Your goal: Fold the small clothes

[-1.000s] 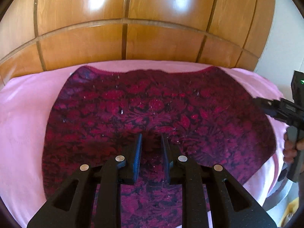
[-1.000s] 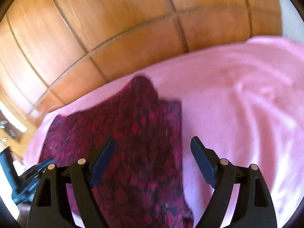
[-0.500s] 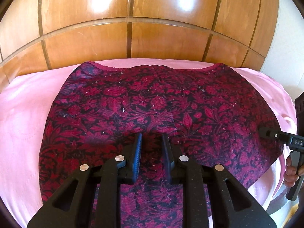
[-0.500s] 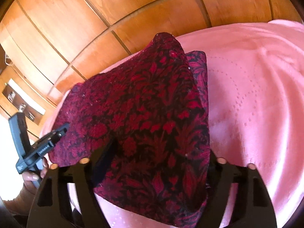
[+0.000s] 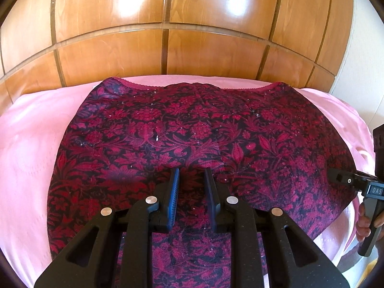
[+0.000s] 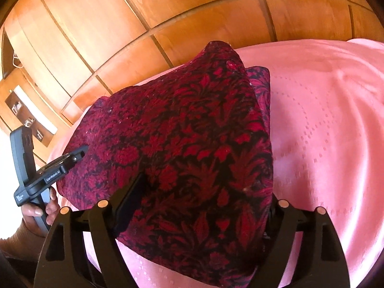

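Note:
A dark red floral garment (image 5: 192, 124) lies spread on the pink bedsheet (image 5: 28, 156), waistband at the far side. My left gripper (image 5: 192, 182) stands at the middle of its near part, jaws narrow with cloth bunched between the pads and wrinkles running out from the tips. In the right wrist view the garment (image 6: 192, 132) fills the middle. My right gripper (image 6: 206, 187) is at its right side, jaws wide and opening. The cloth's edge lies across them and hides the right finger, with no pad seen pressing. The right gripper's tip (image 5: 336, 178) shows at the cloth's right edge.
A glossy wooden panelled wall (image 5: 168, 24) rises right behind the bed. Bare pink sheet (image 6: 324, 132) stretches to the right of the garment. A person's hand (image 6: 36, 213) holds the left gripper's handle (image 6: 24, 158) at the bed's left edge.
The right gripper has come down from the air to the garment's right side, and the cloth now lies across its jaws. The left gripper has stayed in place.

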A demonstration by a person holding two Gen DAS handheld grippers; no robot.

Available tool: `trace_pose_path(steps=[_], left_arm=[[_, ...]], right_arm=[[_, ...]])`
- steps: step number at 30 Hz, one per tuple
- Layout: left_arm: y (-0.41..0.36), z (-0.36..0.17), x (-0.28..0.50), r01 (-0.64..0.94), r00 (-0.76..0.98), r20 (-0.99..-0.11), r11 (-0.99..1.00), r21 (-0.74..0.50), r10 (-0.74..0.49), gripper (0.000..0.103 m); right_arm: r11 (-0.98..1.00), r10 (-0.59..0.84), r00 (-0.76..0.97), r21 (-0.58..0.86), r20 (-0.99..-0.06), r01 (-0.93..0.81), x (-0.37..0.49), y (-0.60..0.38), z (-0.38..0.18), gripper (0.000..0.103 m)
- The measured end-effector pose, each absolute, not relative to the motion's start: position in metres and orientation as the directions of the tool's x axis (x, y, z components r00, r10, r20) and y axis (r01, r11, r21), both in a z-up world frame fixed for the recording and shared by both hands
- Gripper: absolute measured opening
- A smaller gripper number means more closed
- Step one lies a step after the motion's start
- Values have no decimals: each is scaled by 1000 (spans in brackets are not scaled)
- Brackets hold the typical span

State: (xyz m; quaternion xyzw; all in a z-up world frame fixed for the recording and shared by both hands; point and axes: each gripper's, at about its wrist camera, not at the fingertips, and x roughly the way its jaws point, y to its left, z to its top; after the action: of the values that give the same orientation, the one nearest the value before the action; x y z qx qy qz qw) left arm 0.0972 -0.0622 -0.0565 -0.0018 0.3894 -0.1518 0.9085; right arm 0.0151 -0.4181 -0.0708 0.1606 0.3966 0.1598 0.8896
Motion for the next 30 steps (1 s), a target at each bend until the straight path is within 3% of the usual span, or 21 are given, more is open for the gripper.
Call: trace_pose_path(steps=[2, 7, 10, 13, 16, 25, 26, 27, 30], left_arm=[[-62, -56, 97, 274, 650, -707, 954, -125, -280, 20], [-60, -58, 98, 275, 649, -705, 952, -131, -285, 20], [-58, -59, 98, 277, 647, -703, 950, -142, -294, 20], [-54, -60, 100, 279, 644, -701, 947, -160, -308, 20], [-52, -60, 100, 280, 639, -699, 943, -177, -321, 20], [-48, -61, 103, 293, 629, -695, 934, -203, -348, 20], [-48, -61, 103, 295, 630, -695, 934, -200, -348, 20], [-48, -61, 102, 292, 630, -695, 935, -201, -347, 20], [-47, -62, 105, 294, 624, -696, 932, -211, -354, 20]], right_arm=[[906, 391, 632, 401, -669, -137, 15, -417, -69, 75], [910, 375, 621, 401, -688, -105, 13, -416, -59, 48], [907, 370, 610, 415, -701, -72, 14, -417, -52, 41], [907, 364, 598, 419, -714, -51, 18, -415, -50, 42], [899, 375, 580, 437, -724, -35, 22, -421, -56, 56], [930, 350, 549, 354, -759, -104, 2, -413, -54, 61], [934, 339, 554, 343, -761, -99, 2, -412, -53, 55], [934, 334, 556, 345, -761, -90, 3, -412, -53, 42], [930, 345, 576, 353, -741, -103, 2, -405, -43, 16]])
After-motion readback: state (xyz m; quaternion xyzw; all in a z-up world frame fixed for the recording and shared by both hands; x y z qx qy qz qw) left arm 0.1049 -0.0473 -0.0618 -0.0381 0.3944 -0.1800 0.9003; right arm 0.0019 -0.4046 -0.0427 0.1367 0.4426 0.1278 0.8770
